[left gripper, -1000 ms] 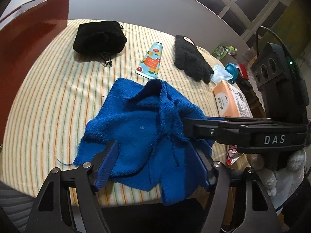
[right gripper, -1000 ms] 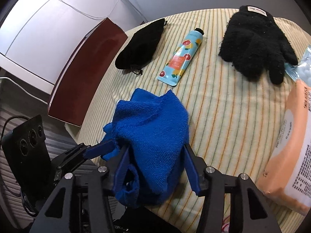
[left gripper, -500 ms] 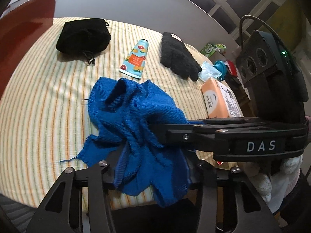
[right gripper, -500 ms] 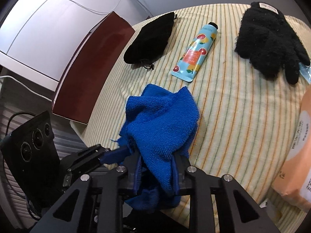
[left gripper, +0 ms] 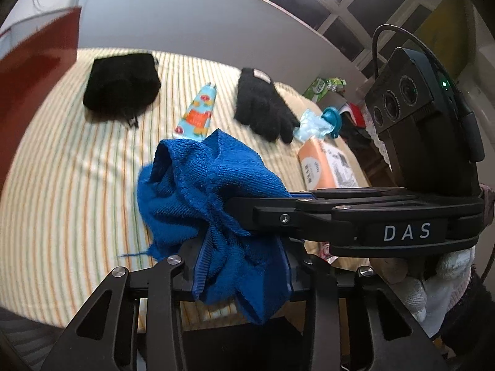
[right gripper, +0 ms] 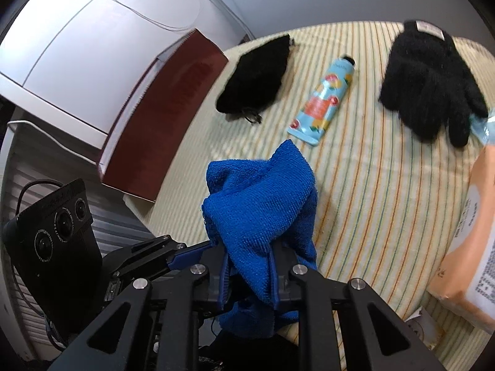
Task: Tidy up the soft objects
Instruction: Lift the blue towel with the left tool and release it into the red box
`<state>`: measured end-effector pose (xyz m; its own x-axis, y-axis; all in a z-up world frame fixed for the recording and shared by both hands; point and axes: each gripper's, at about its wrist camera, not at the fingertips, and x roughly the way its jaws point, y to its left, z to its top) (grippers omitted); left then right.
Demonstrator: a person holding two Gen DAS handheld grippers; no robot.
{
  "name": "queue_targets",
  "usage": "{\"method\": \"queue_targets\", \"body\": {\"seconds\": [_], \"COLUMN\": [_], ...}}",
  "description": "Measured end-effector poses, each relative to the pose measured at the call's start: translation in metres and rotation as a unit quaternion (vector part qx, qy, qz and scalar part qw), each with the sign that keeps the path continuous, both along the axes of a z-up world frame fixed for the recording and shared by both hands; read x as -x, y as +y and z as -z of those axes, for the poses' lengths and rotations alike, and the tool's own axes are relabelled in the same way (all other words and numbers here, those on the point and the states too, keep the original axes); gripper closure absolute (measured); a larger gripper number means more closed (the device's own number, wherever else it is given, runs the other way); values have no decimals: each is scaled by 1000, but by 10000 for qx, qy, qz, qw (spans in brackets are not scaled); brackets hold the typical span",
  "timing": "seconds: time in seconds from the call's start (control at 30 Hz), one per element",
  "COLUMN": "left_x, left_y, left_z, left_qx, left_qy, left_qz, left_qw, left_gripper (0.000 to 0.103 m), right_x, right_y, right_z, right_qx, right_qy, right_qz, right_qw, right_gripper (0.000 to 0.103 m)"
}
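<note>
A blue towel (left gripper: 204,198) is bunched and lifted off the striped table near its front edge. My left gripper (left gripper: 241,275) is shut on its lower part. My right gripper (right gripper: 250,275) is shut on the same towel (right gripper: 263,204), and its fingers cross in front of the left wrist view (left gripper: 278,216). Farther back lie a black pouch (left gripper: 120,83) at the left, also seen in the right wrist view (right gripper: 256,74), and a black glove (left gripper: 263,108), which lies far right in the right wrist view (right gripper: 430,77).
A light-blue cream tube (left gripper: 198,114) lies between pouch and glove. An orange tissue pack (left gripper: 324,167) and a blue plastic wrapper (left gripper: 312,126) sit at the right. A dark red box (right gripper: 173,102) stands at the table's left edge.
Both grippers have closed on the towel and raised it from the table, gathering it into a bunch. The other objects have not moved.
</note>
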<state>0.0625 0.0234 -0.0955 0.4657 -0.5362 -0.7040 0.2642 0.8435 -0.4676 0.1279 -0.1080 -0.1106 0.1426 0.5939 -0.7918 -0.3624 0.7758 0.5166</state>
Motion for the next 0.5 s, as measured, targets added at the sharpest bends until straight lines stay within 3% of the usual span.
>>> {"method": "queue_targets", "body": {"seconds": [0.27,0.5], "left_x": [0,-5], "left_y": [27,82], "left_z": [-49,-95], "left_qx": [-196,-262], "left_qy": [-475,-921], "left_qz": [-176,-652], "left_qw": [9985,9933], "left_gripper": [69,69], "right_x": [-2,-22], "right_y": [23,84], "right_z": [-46,-95], "right_qx": [-178,-442], "right_qy": [-398,-869], "right_qz": [-169,-559], "right_qw": [9989,9937], "right_gripper": [84,84]}}
